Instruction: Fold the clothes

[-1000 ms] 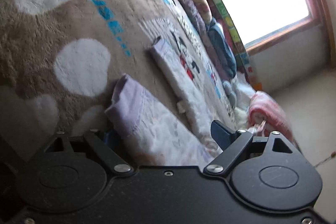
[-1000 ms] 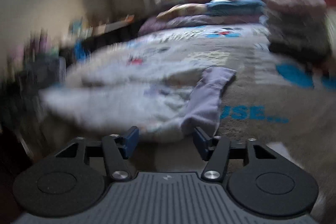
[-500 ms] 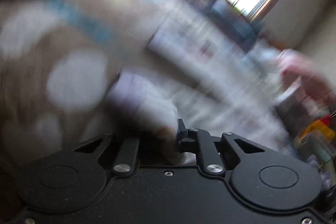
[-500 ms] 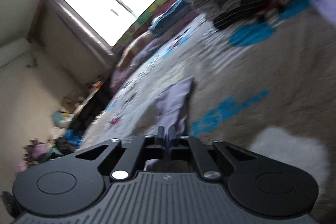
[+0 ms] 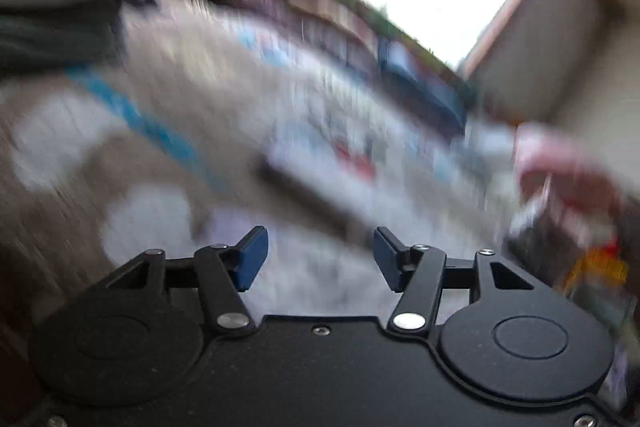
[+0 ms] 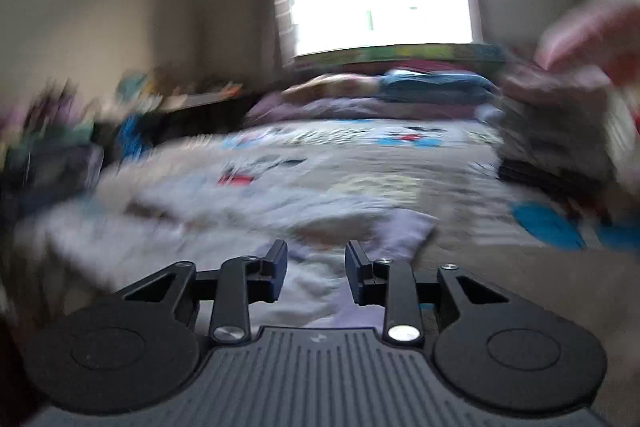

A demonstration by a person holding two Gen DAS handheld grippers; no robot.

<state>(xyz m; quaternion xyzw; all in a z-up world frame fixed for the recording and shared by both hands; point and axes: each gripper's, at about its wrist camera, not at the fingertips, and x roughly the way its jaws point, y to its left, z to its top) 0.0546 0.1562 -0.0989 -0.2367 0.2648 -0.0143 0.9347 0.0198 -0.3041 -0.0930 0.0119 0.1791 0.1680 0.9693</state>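
1. Clothes here means one pale lilac-and-white garment [image 6: 320, 239] lying spread and rumpled on the bed [image 6: 460, 187], just ahead of both grippers; blur hides whether it already carries a fold.
2. Left gripper [image 5: 320, 259] hangs over the garment's [image 5: 316, 267] near part with its jaws parted wide and nothing between them.
3. Right gripper [image 6: 316, 271] is released too, its jaws a moderate gap apart, with the cloth showing between and below them but not pinched.
4. Both views are smeared, so my judgement is that the hands should settle before any pinch; a grab made on the move would likely catch one loose layer only.
5. If a grasp comes next, each gripper should probably take the cloth at an edge or corner, well apart from the other, so the fabric lifts flat, not bunched.
6. A stack of folded dark clothes [image 6: 556, 143] sits at the right of the bed; keep the lilac piece clear of it while working.
7. The fleece cover looks soft and grippy, so lift the cloth, don't drag it.
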